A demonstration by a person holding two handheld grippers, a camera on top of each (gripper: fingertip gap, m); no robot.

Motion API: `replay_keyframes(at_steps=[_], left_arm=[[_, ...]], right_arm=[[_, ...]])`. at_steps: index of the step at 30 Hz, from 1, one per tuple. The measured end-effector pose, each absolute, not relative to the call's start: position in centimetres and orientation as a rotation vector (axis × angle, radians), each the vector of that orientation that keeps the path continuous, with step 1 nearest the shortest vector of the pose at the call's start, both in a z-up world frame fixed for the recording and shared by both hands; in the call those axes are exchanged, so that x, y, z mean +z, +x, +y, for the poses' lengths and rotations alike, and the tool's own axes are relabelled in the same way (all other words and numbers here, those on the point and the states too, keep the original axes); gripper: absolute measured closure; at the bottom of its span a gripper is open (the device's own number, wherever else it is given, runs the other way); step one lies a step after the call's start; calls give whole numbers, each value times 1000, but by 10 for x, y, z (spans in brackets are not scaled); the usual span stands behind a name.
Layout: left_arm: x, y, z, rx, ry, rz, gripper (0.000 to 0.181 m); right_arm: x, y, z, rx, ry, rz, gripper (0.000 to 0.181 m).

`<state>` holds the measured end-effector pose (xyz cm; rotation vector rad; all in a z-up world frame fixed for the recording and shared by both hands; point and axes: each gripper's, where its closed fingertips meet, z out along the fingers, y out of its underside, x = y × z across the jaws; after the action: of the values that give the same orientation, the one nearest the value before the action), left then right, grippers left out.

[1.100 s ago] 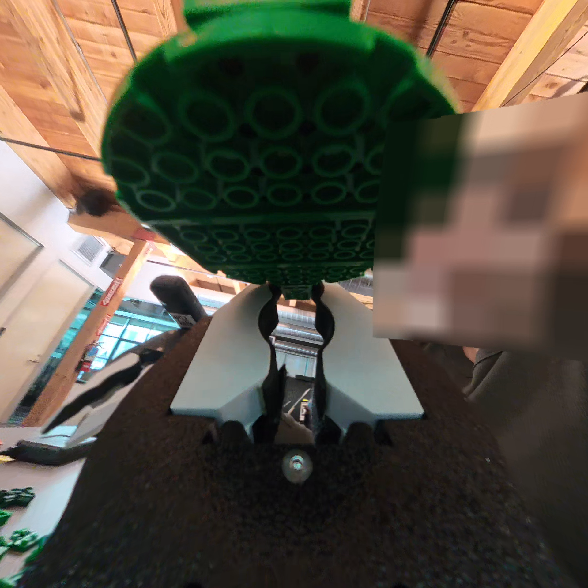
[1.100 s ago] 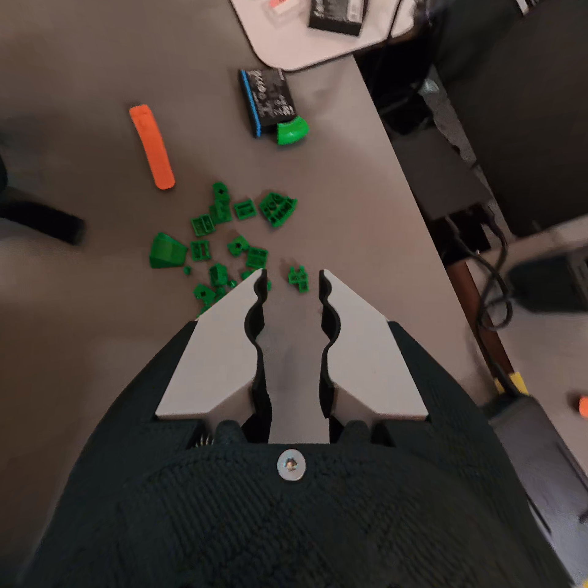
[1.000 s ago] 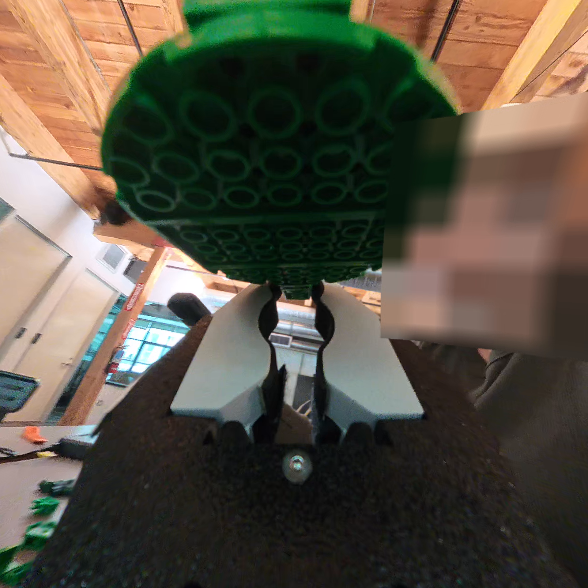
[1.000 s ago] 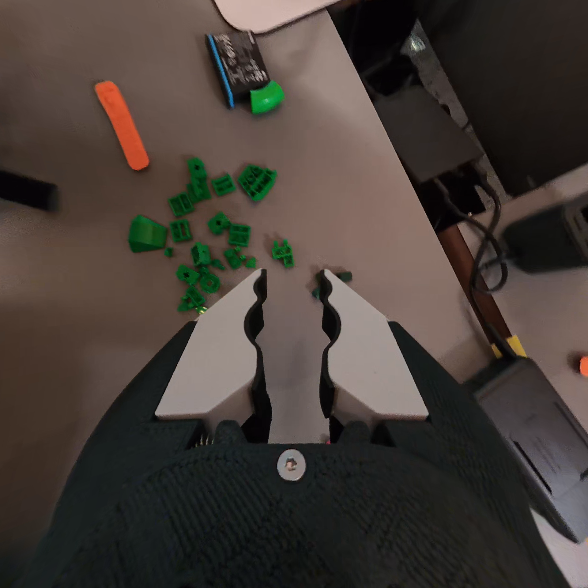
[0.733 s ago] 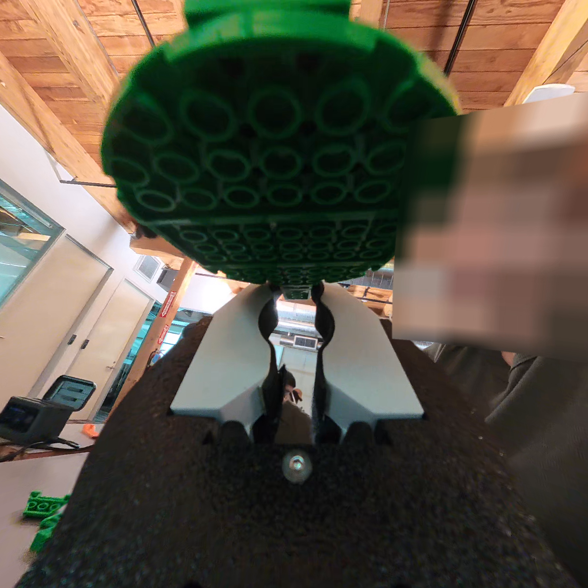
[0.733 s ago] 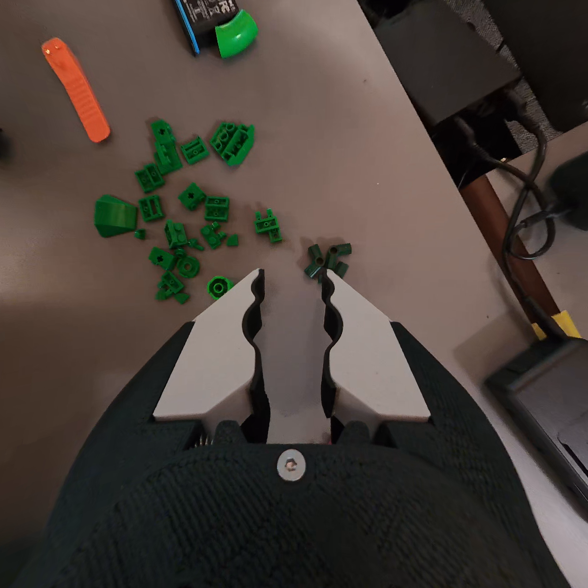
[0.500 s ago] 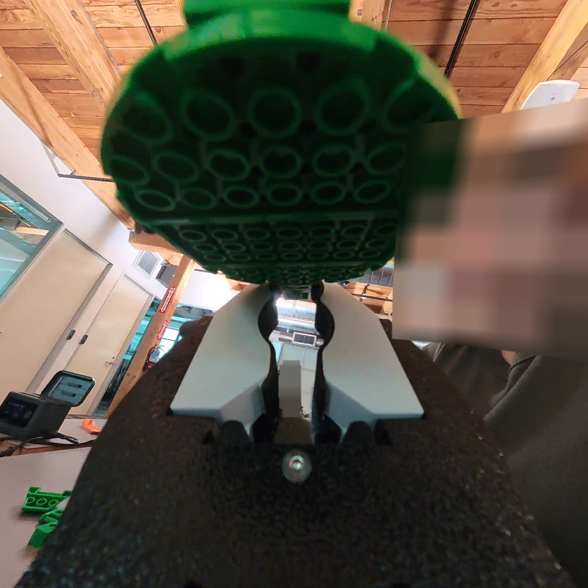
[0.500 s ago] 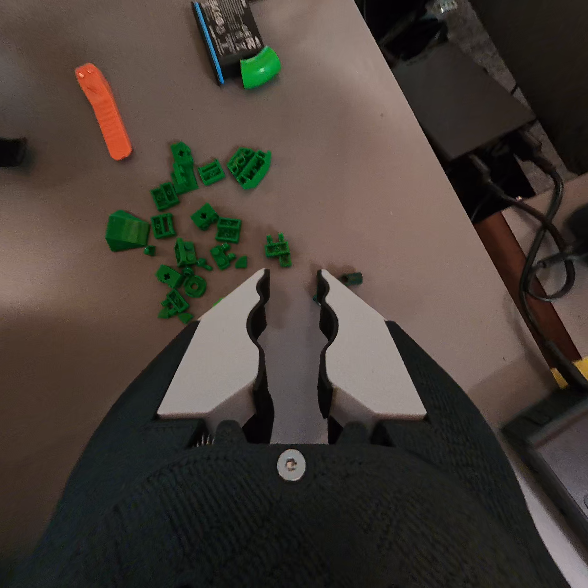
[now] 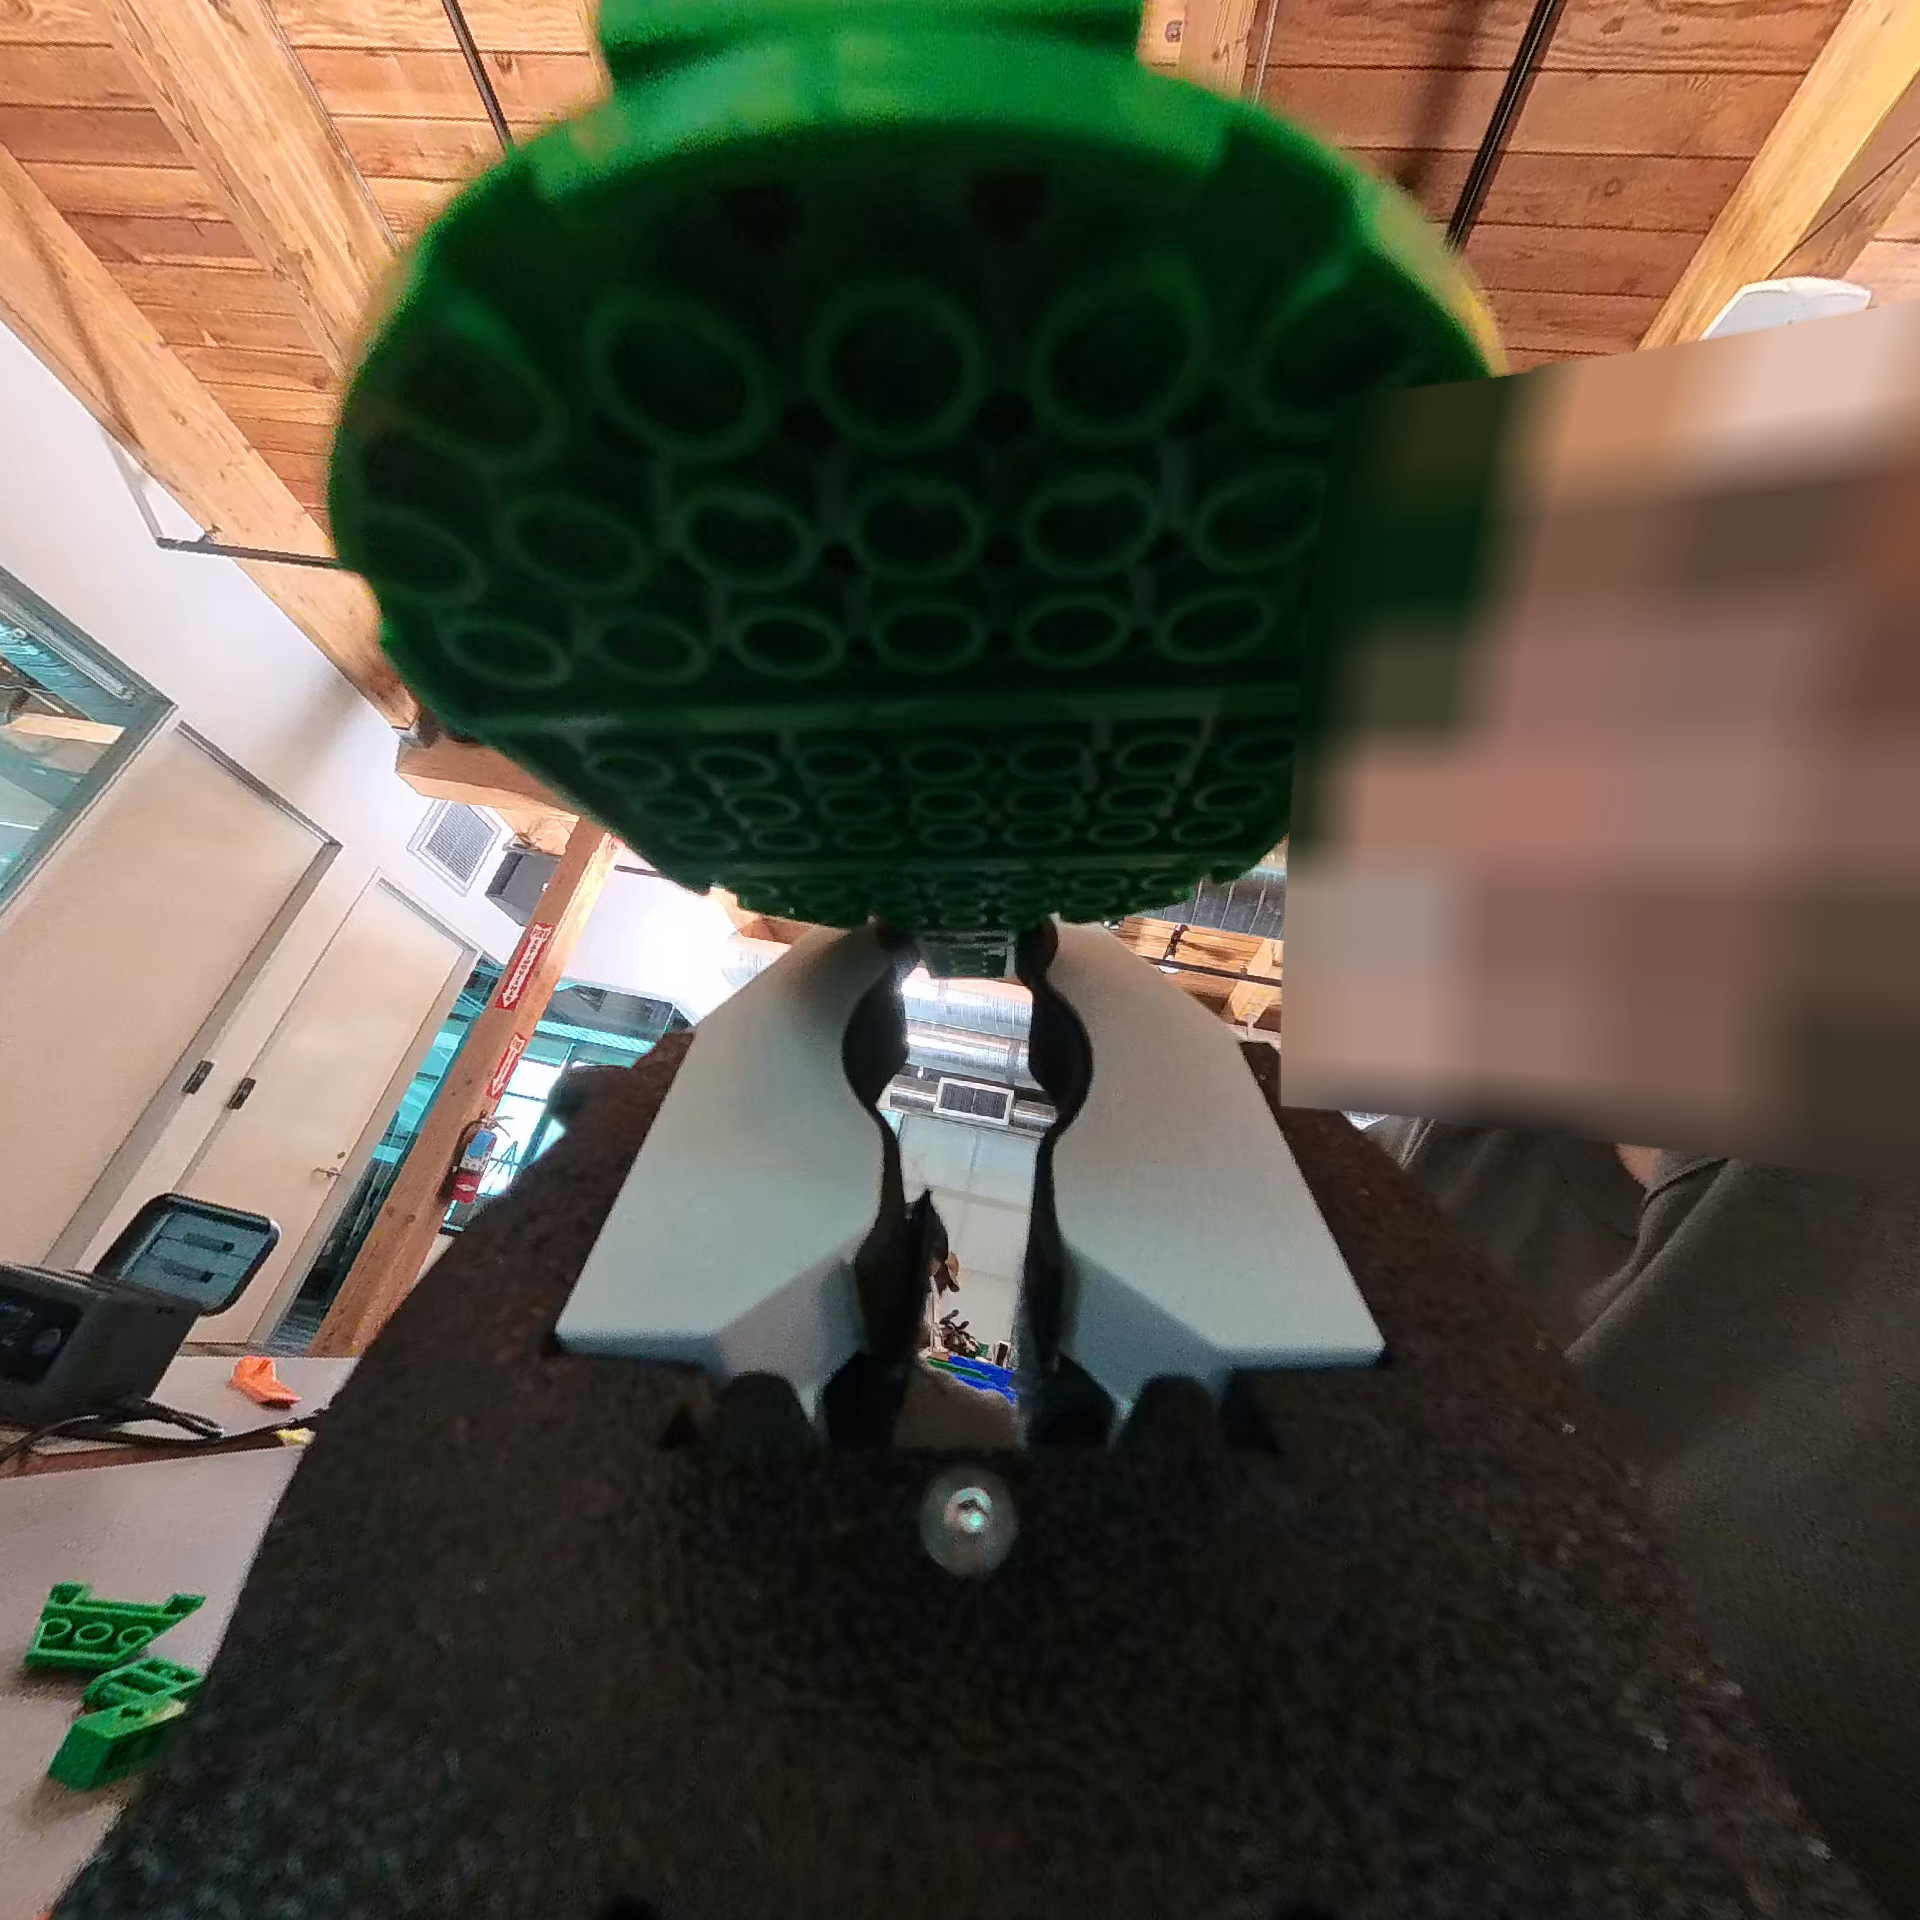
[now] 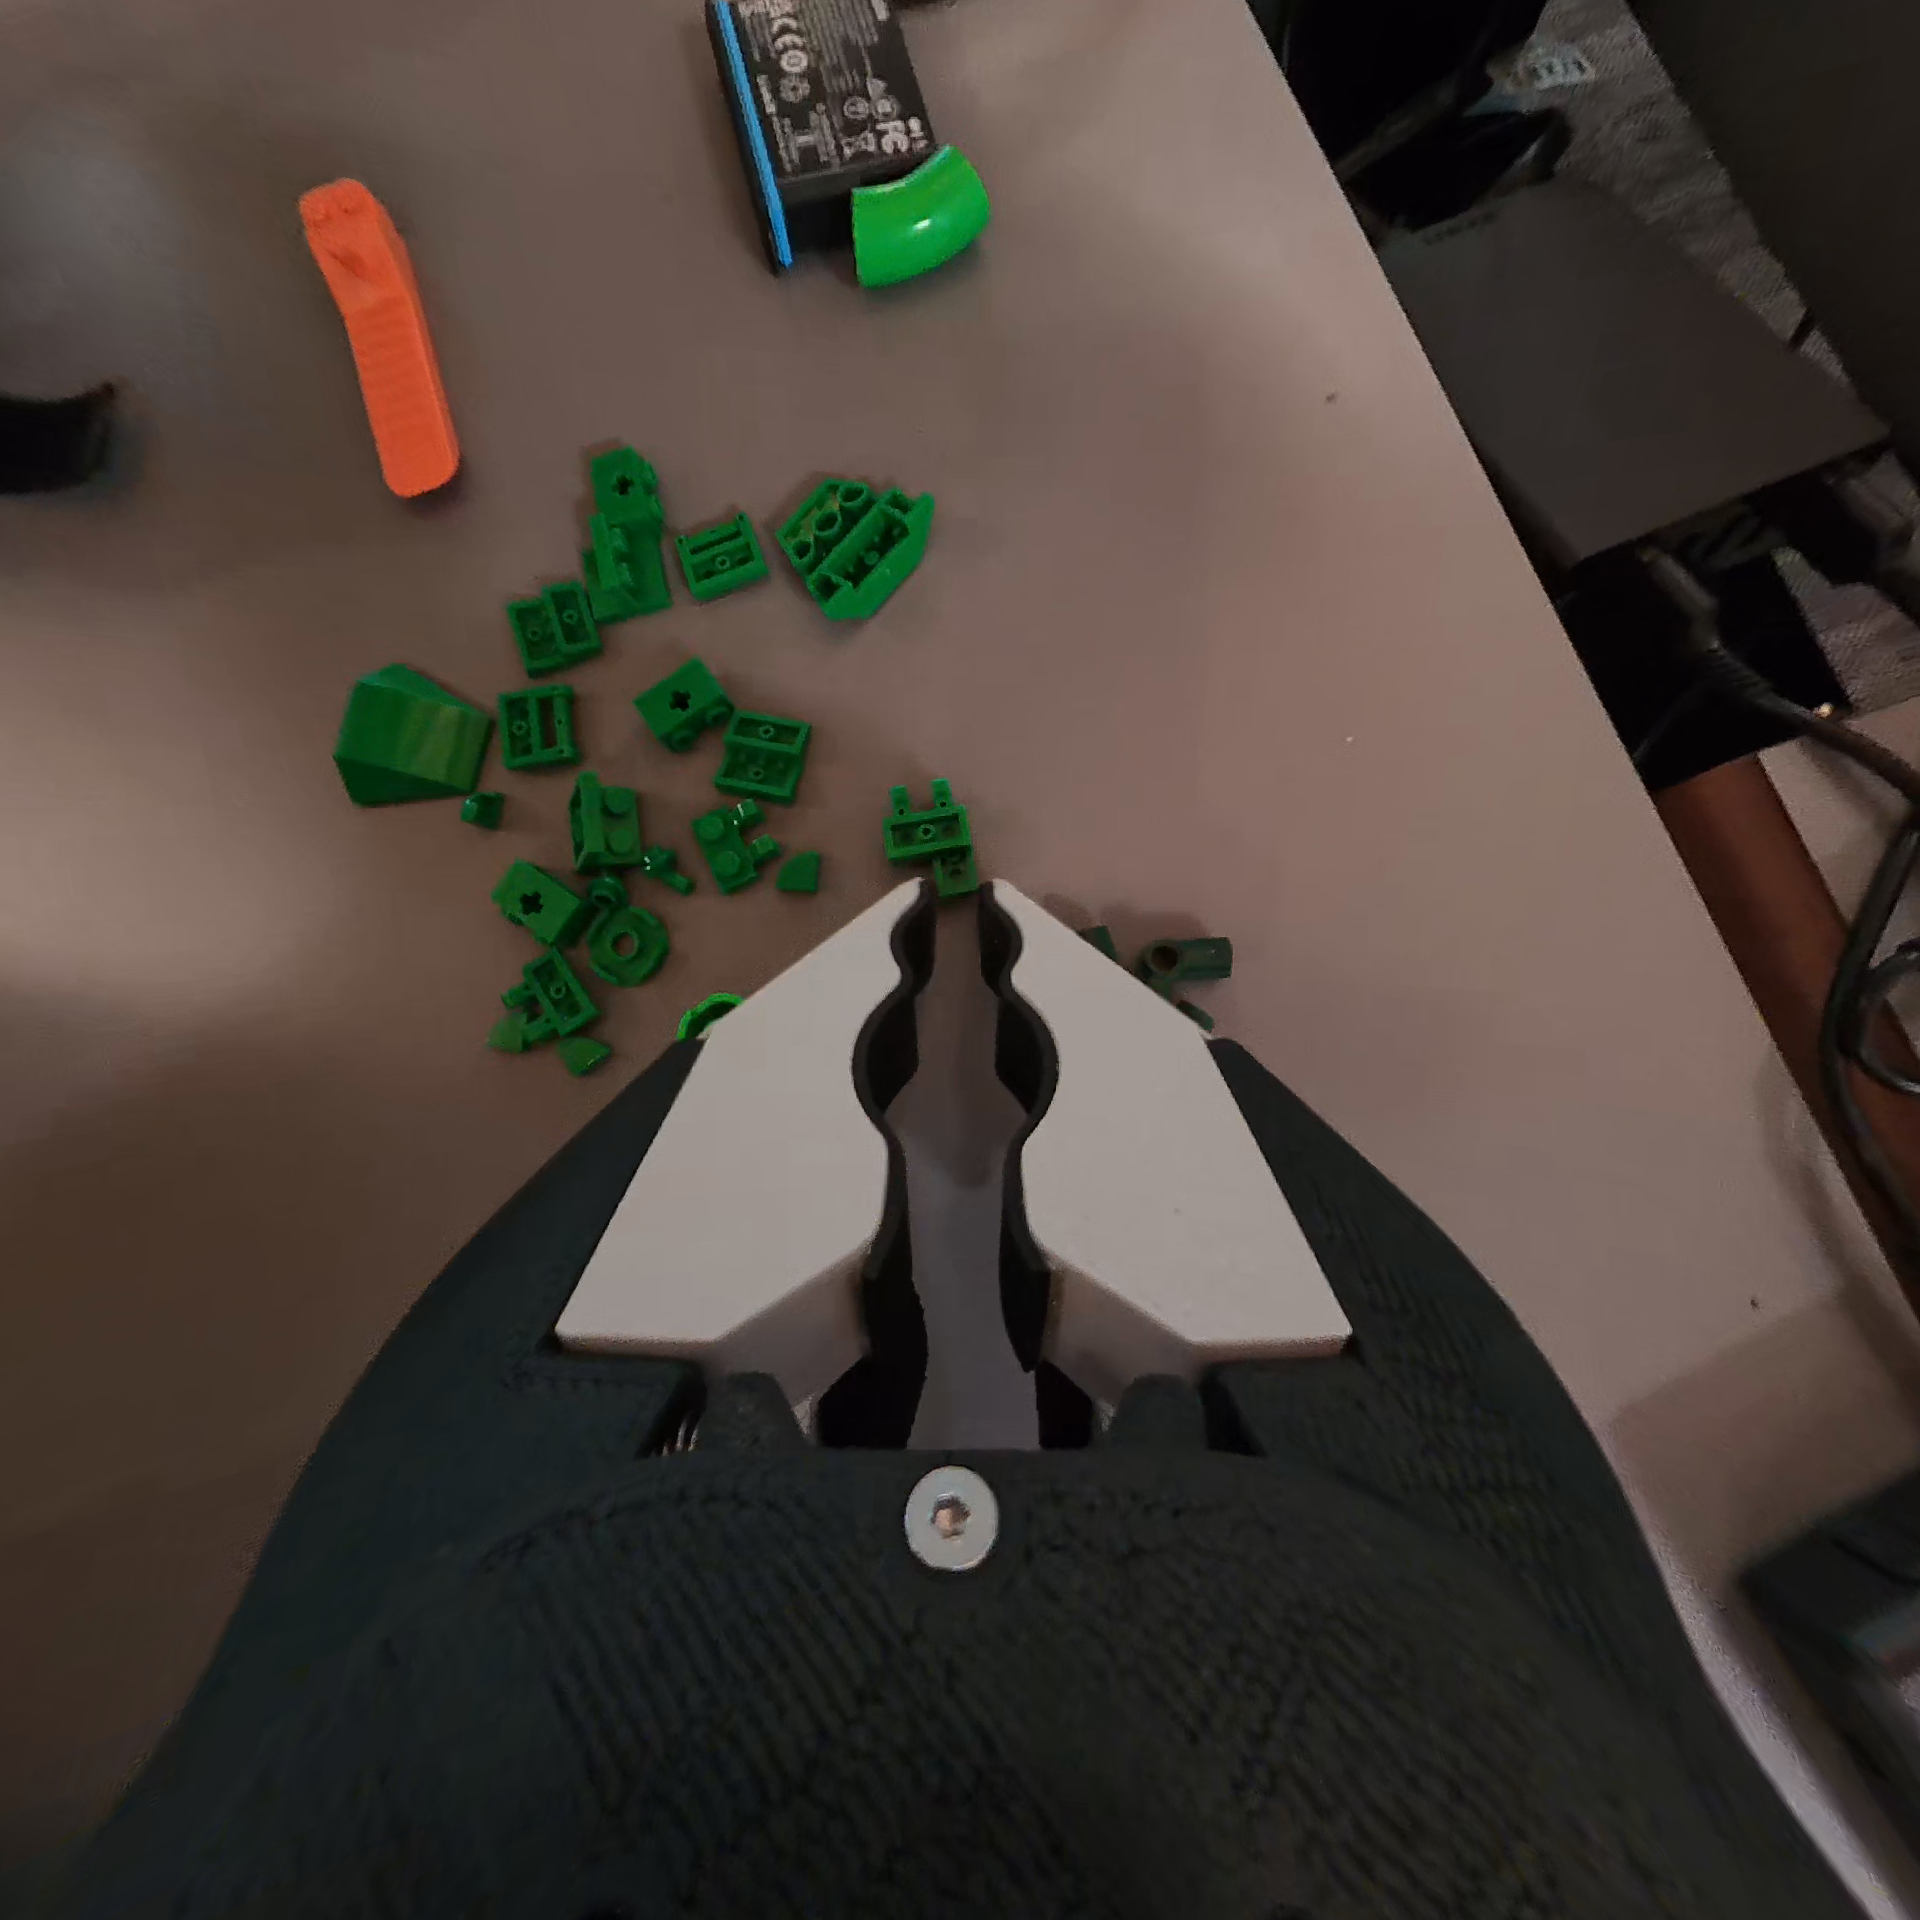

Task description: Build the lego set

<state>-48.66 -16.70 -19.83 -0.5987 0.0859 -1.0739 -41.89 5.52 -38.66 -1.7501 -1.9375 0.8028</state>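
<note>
The left gripper [image 9: 964, 940] is pointed up toward the wooden ceiling [image 9: 260, 156], clamped on the round green lego assembly's [image 9: 883, 499] lower edge. The right gripper [image 10: 954, 902] is aimed down at the table [image 10: 1143, 520], jaws narrowly apart, at a small green clip piece [image 10: 930, 831] beside scattered green bricks [image 10: 623, 748].

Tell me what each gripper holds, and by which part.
The left gripper clamps the round green lego assembly by its near edge, underside facing the camera. The right gripper holds nothing; its tips are nearly closed over the table.
</note>
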Motion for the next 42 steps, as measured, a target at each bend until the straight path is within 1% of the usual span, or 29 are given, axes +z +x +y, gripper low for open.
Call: replay_keyframes(at_steps=[5,6,10,13,17,22,26,31,34,38,42], left_arm=[[-198,-486,-166,-1080,-600,86,166],[-198,-486,-166,-1081,-600,86,166],[-198,-486,-166,-1084,-600,83,167],[-198,-486,-167,-1087,-601,83,167],[-198,-485,-167,-1091,-602,84,167],[-198,-485,-167,-1098,-604,84,166],[-198,-485,-167,-1102,-604,83,166],[-198,-485,-167,-1107,-605,84,166],[-198,-484,-168,-1113,-607,87,166],[-198,-485,-168,-1113,-607,87,166],[-198,-485,-169,-1114,-608,88,166]], right_arm=[[-378,-420,47,779,-1576,-2006,176],[-377,-420,46,774,-1549,-2017,181],[-367,-422,40,773,-1420,-2035,181],[-371,-418,44,726,-1468,-2047,181],[-375,-414,44,783,-1561,-2040,170],[-378,-404,47,753,-1660,-2049,166],[-374,-395,40,813,-1756,-2056,161],[-368,-409,39,860,-1668,-2016,156],[-375,-423,38,870,-1612,-2010,151],[-386,-429,38,846,-1603,-2022,153],[-387,-432,33,914,-1613,-2018,161]])
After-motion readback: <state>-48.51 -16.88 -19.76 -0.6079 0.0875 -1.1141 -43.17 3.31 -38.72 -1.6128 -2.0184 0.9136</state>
